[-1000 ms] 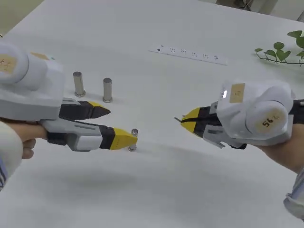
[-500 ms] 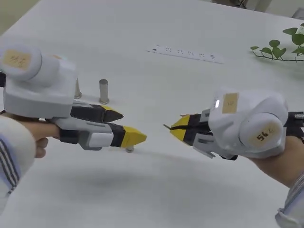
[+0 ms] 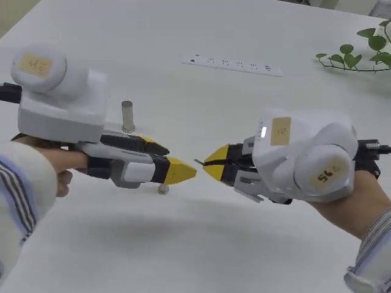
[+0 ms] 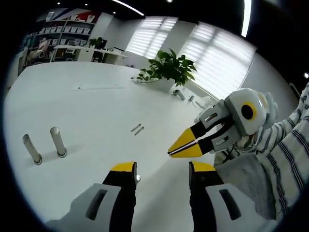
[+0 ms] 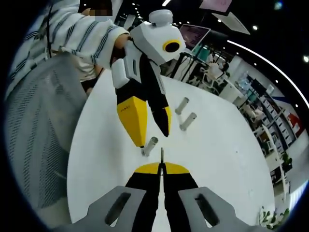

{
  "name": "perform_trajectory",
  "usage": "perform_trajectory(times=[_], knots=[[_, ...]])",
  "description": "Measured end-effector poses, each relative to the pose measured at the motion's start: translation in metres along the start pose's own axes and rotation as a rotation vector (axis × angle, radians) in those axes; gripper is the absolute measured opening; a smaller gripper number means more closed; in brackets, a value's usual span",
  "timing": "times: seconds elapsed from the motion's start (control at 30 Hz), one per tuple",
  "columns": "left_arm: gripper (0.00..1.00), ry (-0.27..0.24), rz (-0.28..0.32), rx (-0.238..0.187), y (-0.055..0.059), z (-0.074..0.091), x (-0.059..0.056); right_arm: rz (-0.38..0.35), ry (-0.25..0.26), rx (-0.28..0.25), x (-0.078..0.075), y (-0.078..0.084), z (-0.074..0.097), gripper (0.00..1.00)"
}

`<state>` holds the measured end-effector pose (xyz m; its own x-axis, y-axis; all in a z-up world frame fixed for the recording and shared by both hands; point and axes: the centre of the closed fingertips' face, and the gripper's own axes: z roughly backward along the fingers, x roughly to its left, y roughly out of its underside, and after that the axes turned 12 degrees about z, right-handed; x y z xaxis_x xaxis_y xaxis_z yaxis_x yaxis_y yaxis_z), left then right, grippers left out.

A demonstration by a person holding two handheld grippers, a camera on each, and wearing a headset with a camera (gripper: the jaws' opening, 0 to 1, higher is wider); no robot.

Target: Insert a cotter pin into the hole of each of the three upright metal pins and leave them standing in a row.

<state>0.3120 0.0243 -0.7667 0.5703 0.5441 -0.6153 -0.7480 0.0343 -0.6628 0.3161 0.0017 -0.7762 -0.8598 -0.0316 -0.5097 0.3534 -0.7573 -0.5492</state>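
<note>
- Three metal pins stand upright on the white table [image 3: 201,244], each with its long axis square to the tabletop.
- The nearest metal pin [image 5: 150,146] stands just under and beside the tip of the left gripper's yellow jaw. In the left gripper view only its top peeks out at the inner edge of the left-hand jaw.
- The other two metal pins [image 4: 58,141] stand side by side, well off to the left of the left gripper's jaws and well apart from the nearest one.
- The left gripper [image 4: 163,169] has its jaws parted with a clear gap and nothing between them. They point toward the right gripper.
- The right gripper [image 5: 162,166] has its jaws pinched narrow on a cotter pin [image 5: 161,153].
- The cotter pin sticks straight out past the tips, its long axis in line with the jaws. Its free end points at the nearest metal pin and comes close to it; whether they touch cannot be told.
- In the head view the two grippers face each other tip to tip, near one another.
- Two loose cotter pins [image 4: 137,129] lie flat and parallel on the table, beyond the left gripper's jaws.
- A power strip [image 3: 232,64] lies far beyond both sets of jaws, and a leafy plant [image 3: 366,49] sits off past the right gripper.
</note>
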Motion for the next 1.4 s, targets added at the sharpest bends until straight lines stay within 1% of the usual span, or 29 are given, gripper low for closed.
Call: perform_trajectory(times=[0.03,0.1,0.13,0.2,0.23,0.27,0.3,0.33,0.37,0.43,0.5,0.63,0.67,0.83,0.9,1.0,1.2,1.27,1.3,1.4], knots=[[0.41,0.006,0.002,0.001,0.000,0.000,-0.001,0.004,0.000,-0.002,0.000,-0.001,0.000,0.02],[0.33,0.030,-0.009,-0.006,-0.001,-0.001,-0.006,0.010,-0.003,-0.003,0.001,-0.003,0.000,0.02],[0.31,0.038,-0.006,-0.008,-0.001,-0.002,-0.008,0.012,-0.003,-0.006,0.002,-0.004,-0.001,0.02],[0.32,0.045,0.024,-0.005,-0.002,-0.003,-0.010,0.016,-0.004,-0.008,0.002,-0.005,-0.001,0.02],[0.32,0.057,0.038,0.002,0.000,-0.004,-0.012,0.017,-0.003,-0.008,0.002,-0.005,-0.001,0.02],[0.31,0.073,0.065,0.007,0.000,-0.004,-0.015,0.018,-0.001,-0.009,0.002,-0.006,-0.001,0.02],[0.31,0.092,0.118,0.017,0.001,-0.004,-0.019,0.019,0.001,-0.012,0.002,-0.007,-0.001,0.02],[0.31,0.096,0.118,0.012,0.000,-0.004,-0.019,0.018,0.000,-0.013,0.002,-0.007,-0.001,0.02],[0.30,0.087,0.107,0.009,0.000,-0.004,-0.017,0.020,-0.001,-0.015,0.003,-0.007,-0.001,0.02],[0.29,0.083,0.116,0.012,0.000,-0.005,-0.017,0.026,-0.003,-0.014,0.004,-0.008,-0.002,0.02],[0.28,0.091,0.131,0.016,0.001,-0.004,-0.018,0.030,-0.003,-0.013,0.004,-0.008,-0.002,0.02],[0.25,0.095,0.133,0.015,0.001,-0.005,-0.019,0.033,-0.006,-0.017,0.004,-0.009,-0.002,0.02],[0.22,0.098,0.131,0.013,0.000,-0.005,-0.019,0.034,-0.005,-0.018,0.004,-0.009,-0.002,0.02],[0.17,0.099,0.174,0.011,-0.001,-0.006,-0.019,0.041,-0.003,-0.023,0.004,-0.012,-0.002,0.02],[0.16,0.101,0.172,0.009,-0.002,-0.006,-0.019,0.041,-0.002,-0.025,0.004,-0.013,-0.001,0.02],[0.16,0.102,0.190,0.016,-0.001,-0.006,-0.019,0.045,0.003,-0.026,0.003,-0.014,-0.001,0.02],[0.12,0.090,0.197,0.018,0.000,-0.004,-0.016,0.062,0.007,-0.024,0.001,-0.017,0.000,0.02],[0.12,0.088,0.224,0.018,0.000,-0.004,-0.015,0.072,0.005,-0.022,0.002,-0.018,0.000,0.02],[0.11,0.093,0.235,0.018,0.000,-0.003,-0.016,0.074,0.007,-0.022,0.001,-0.018,0.000,0.02],[0.05,0.087,0.241,0.018,0.000,-0.002,-0.016,0.082,0.007,-0.021,0.002,-0.020,0.000,0.02]])
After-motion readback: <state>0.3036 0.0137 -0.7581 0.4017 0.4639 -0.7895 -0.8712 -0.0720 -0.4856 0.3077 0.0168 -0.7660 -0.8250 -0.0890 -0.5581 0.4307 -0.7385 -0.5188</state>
